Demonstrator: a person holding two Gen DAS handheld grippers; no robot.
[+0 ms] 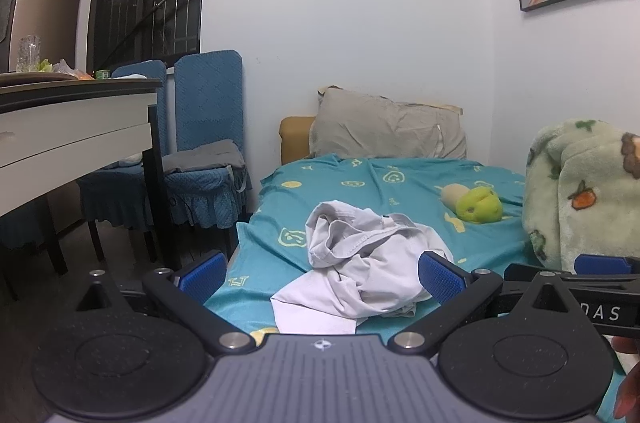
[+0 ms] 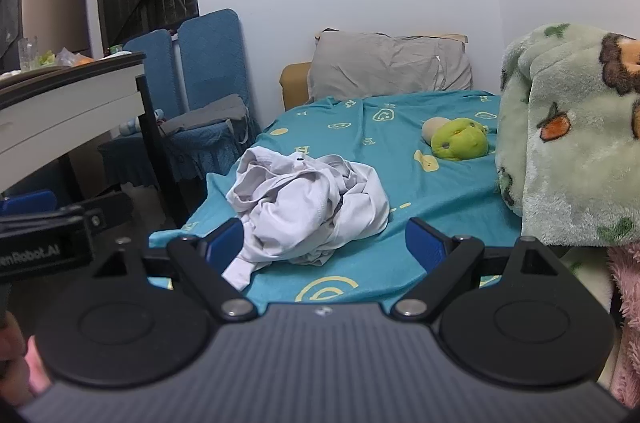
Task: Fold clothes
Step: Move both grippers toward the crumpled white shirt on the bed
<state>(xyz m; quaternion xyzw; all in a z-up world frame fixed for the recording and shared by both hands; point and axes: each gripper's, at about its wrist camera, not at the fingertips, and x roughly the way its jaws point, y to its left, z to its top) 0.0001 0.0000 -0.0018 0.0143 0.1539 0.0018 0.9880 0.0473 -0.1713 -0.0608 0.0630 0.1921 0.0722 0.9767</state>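
A crumpled light grey-white garment (image 1: pixel 360 263) lies in a heap on the teal bed sheet (image 1: pixel 360 187); it also shows in the right wrist view (image 2: pixel 308 203). My left gripper (image 1: pixel 320 277) is open, its blue pads wide apart, just short of the garment and holding nothing. My right gripper (image 2: pixel 325 245) is open too, close to the heap's near edge, empty. The right gripper's side shows at the right of the left wrist view (image 1: pixel 576 287), and the left gripper's side at the left of the right wrist view (image 2: pixel 52 223).
A green plush toy (image 2: pixel 460 141) lies behind the garment. A folded fleece blanket (image 2: pixel 572 139) is piled at the right. A grey pillow (image 2: pixel 390 67) is at the bed's head. A table (image 1: pixel 76 119) and blue chairs (image 1: pixel 200 143) stand left of the bed.
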